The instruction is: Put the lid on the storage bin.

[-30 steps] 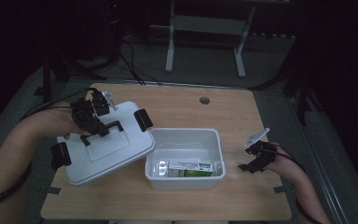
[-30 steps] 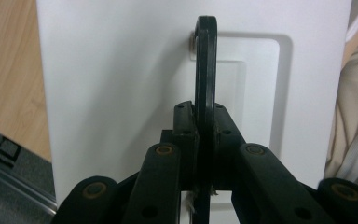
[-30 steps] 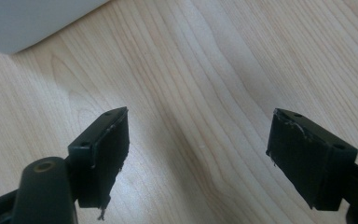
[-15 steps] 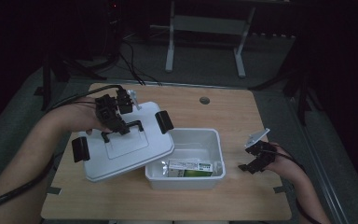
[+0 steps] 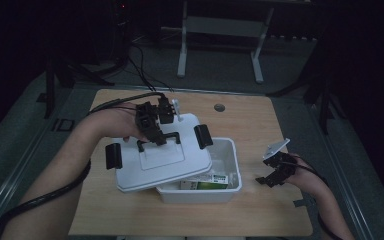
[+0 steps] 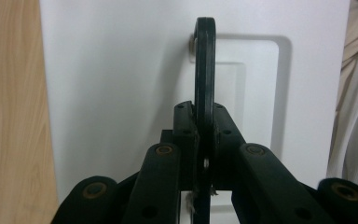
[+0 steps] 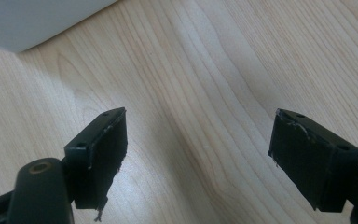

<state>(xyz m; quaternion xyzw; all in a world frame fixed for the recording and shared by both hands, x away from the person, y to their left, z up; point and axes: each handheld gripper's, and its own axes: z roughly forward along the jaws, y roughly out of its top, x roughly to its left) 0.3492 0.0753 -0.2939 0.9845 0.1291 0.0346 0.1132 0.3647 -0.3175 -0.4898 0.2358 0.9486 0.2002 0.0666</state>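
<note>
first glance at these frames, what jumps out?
The white lid, tilted and half over the left part of the open white bin at mid-table, carried by the left gripper clamped on its black handle. Inside the bin lies a green and white box near the front wall. Off to the right, the right gripper sits with its jaws wide apart over bare wooden table, holding nothing.

Black hand-held gripper (image 5: pixel 152 131), brass-coloured screws, black trailing cables, bare forearms
</note>
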